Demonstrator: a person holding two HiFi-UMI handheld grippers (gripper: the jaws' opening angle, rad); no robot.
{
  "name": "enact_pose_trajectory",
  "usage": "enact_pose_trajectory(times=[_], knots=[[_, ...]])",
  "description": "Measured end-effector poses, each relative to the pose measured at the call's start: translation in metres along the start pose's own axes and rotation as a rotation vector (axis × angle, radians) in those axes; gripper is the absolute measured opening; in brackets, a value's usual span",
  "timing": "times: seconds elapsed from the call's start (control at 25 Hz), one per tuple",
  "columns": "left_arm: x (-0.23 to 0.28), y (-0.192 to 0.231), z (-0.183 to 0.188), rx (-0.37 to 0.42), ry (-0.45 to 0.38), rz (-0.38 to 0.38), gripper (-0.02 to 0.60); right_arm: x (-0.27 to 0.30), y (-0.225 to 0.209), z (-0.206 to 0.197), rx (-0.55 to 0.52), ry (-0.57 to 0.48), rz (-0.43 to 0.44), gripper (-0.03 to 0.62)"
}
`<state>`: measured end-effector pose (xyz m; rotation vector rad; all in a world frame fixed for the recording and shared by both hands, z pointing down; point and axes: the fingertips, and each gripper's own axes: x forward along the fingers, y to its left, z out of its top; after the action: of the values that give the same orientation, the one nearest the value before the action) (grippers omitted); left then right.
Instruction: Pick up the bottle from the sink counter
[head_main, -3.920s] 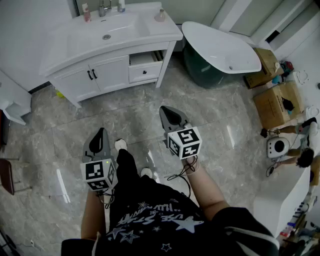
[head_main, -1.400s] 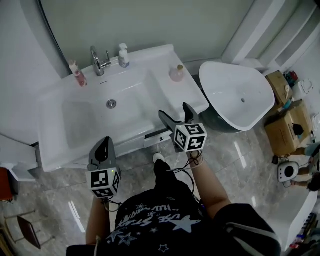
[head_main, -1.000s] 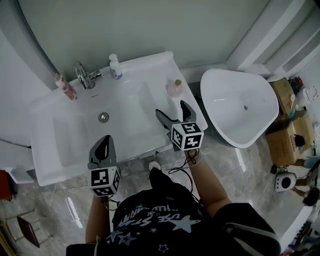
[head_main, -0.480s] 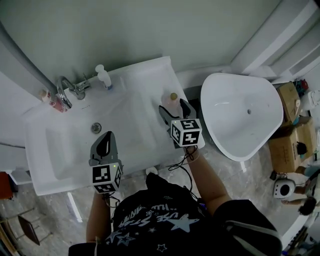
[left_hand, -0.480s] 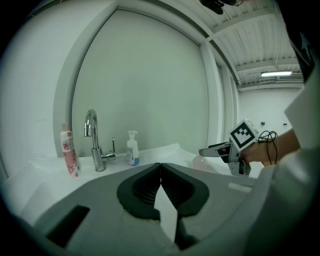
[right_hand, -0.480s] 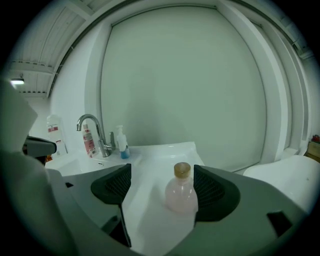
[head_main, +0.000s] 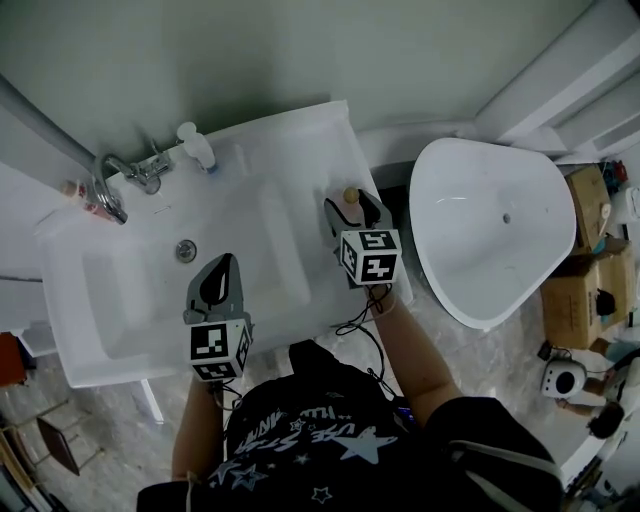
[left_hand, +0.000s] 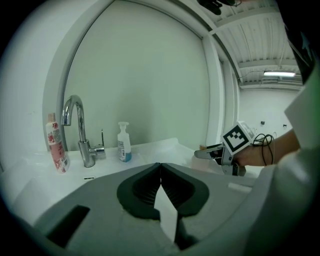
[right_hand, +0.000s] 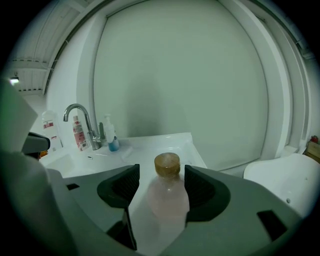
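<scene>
A: Quick one. Right gripper (right_hand: 161, 182)?

B: Jaws are closing, one on each side of the pinkish bottle (right_hand: 168, 200) with the tan cap. There's a sliver of gap on the bottle's left, so I'd say it isn't pinched yet.

A: Where's the bottle?

B: Upright on the sink counter (head_main: 300, 150), on the flat right end, near the edge that faces the white bathtub (head_main: 490, 240).

A: Left gripper (left_hand: 160, 172)?

B: Jaws pressed together, nothing in them. It hangs over the front of the sink basin (head_main: 150, 290), well apart from the bottle.

A: Risks?

B: The bottle looks off-centre, nearer the right pad. That pad probably touches first and could shove or tip the bottle before the other one lands. The bottle looks like smooth plastic, so a grip up near the shoulder might slip when lifted. It's also close to the counter edge, so a knock could send it off toward the bathtub.

A: Faucet (head_main: 118, 178), soap dispenser (head_main: 196, 146)?

B: Far side of the counter, out of the way. No risk there.
</scene>
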<state>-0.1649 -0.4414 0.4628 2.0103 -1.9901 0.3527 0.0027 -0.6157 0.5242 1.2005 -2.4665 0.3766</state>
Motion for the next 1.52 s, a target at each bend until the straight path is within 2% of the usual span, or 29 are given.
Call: enact_pose_trajectory(times=[0.2, 0.48, 0.72, 0.96, 1.52], knots=[[0.002, -0.005, -0.011, 0.006, 0.028, -0.007, 0.018, 0.003, -0.012, -0.001, -0.022, -0.010, -0.060, 0.212], [-0.002, -0.010, -0.021, 0.002, 0.049, -0.020, 0.018, 0.002, -0.011, 0.003, -0.077, -0.004, -0.088, 0.148], [-0.016, -0.008, -0.020, -0.012, 0.031, -0.022, 0.018, -0.004, -0.004, 0.006, -0.083, 0.003, -0.085, 0.146], [-0.047, 0.010, -0.020, -0.021, -0.002, -0.013, 0.018, -0.030, 0.026, 0.017, -0.096, -0.017, -0.073, 0.146], [-0.155, 0.020, -0.021, 0.045, -0.096, -0.074, 0.018, -0.143, 0.113, 0.041, -0.080, -0.148, -0.078, 0.144]])
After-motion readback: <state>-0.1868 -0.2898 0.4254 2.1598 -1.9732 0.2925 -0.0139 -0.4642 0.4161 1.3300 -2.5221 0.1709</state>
